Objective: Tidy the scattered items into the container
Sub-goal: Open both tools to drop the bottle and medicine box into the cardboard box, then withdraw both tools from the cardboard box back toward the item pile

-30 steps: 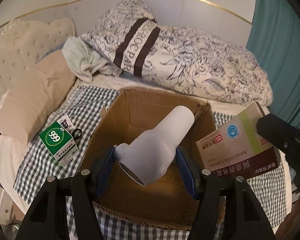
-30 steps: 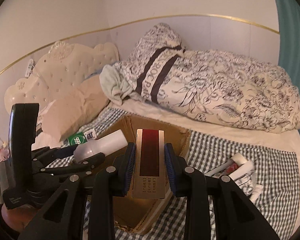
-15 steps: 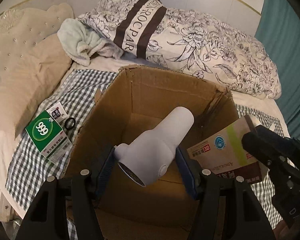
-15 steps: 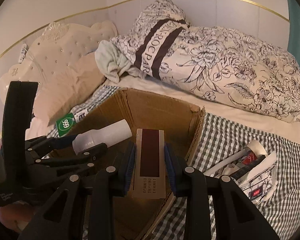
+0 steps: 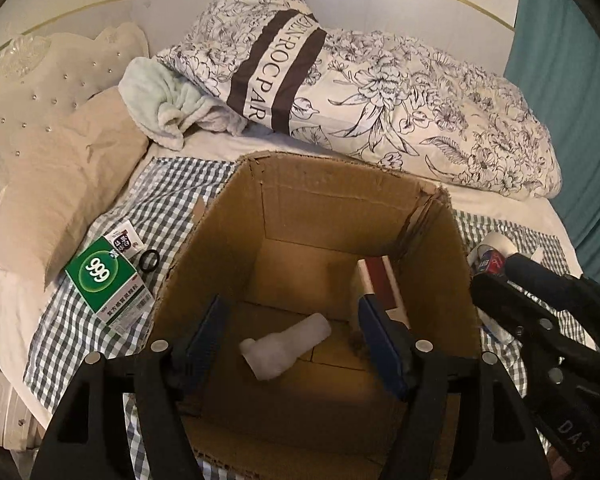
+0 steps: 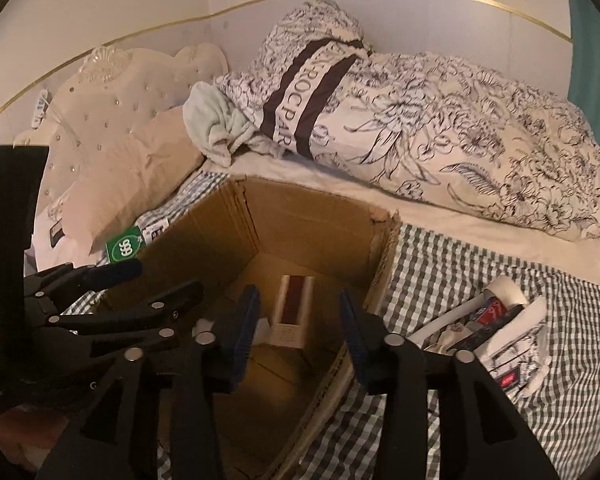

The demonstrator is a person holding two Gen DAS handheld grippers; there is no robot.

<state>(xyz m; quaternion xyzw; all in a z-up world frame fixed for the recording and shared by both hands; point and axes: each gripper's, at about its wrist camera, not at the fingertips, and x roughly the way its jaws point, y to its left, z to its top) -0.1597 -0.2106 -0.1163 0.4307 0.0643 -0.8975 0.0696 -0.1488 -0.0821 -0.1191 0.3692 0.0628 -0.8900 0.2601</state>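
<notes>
Two tongs: left tongs [image 5: 296, 340] and right tongs [image 6: 296, 332] both spread apart, holding nothing
Cardboard box [image 5: 340, 192]: white bottle [image 5: 286, 346] and maroon carton [image 6: 294, 310] lie inside

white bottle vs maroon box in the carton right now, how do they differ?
Shape: the white bottle is rounded with a narrower neck; the maroon box is flat and rectangular.
Colour: the bottle is plain white; the box is cream with a maroon band.
Pose: the bottle lies on its side mid-floor; the box leans up near the right wall of the cardboard box.
Shared: both are inside it, free of both open grippers.
</notes>
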